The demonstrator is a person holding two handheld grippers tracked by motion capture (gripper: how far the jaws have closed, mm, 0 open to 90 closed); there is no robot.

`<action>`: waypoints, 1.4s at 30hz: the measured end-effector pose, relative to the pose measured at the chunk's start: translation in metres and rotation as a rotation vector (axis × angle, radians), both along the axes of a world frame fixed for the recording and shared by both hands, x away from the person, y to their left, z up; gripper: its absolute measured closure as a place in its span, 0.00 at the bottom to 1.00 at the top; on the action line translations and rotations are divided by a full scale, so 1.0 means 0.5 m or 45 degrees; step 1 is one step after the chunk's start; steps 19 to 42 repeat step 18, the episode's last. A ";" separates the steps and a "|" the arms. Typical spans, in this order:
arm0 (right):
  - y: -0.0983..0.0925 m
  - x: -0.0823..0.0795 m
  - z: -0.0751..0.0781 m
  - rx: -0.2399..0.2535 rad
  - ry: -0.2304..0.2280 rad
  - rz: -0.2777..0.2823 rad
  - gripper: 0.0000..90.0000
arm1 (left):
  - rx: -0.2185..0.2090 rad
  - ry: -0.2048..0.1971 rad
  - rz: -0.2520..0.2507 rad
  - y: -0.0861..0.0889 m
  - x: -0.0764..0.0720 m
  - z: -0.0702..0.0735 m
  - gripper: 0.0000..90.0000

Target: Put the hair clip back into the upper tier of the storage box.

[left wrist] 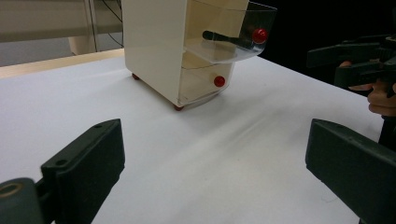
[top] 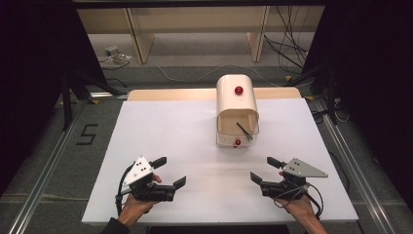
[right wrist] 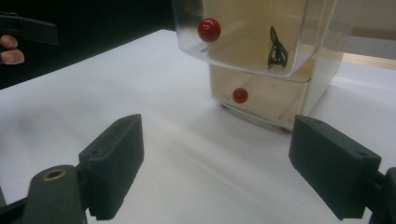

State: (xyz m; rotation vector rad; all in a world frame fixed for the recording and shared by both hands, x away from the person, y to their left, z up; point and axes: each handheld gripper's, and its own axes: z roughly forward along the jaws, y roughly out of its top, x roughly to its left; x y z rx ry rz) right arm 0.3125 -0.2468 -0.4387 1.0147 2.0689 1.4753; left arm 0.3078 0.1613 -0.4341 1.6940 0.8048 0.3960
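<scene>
A cream cabinet (top: 237, 105) with a rounded top stands at the table's back middle. A red knob (top: 238, 90) sits on its top. Its clear upper drawer (right wrist: 252, 42) is pulled out and holds a slim black object (right wrist: 276, 49); the drawer's red knob (right wrist: 208, 29) faces me. Below it, the lower drawer (right wrist: 261, 100) with its red knob (right wrist: 240, 95) is pushed in. My left gripper (top: 170, 171) rests open and empty at the front left of the table. My right gripper (top: 264, 169) is open and empty at the front right. Both are well short of the cabinet.
The white tabletop (top: 170, 126) stretches between the grippers and the cabinet, with a wooden strip (top: 165, 94) along its back edge. Beyond the table, cables (top: 292, 44) and wooden furniture legs (top: 139, 41) lie on the floor. Dark stands flank both sides.
</scene>
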 end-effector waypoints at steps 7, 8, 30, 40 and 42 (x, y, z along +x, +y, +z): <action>-0.004 -0.003 0.001 -0.003 0.001 -0.005 0.21 | -0.002 0.000 0.000 0.000 0.000 0.000 0.05; -0.004 -0.004 0.001 -0.002 0.003 -0.006 0.21 | -0.001 -0.001 0.000 0.000 0.000 0.000 0.05; -0.005 -0.003 0.001 -0.001 -0.003 -0.009 0.21 | -0.002 -0.002 -0.002 0.000 0.000 0.000 0.05; -0.005 -0.003 0.001 -0.001 -0.003 -0.009 0.21 | -0.002 -0.002 -0.002 0.000 0.000 0.000 0.05; -0.005 -0.003 0.001 -0.001 -0.003 -0.009 0.21 | -0.002 -0.002 -0.002 0.000 0.000 0.000 0.05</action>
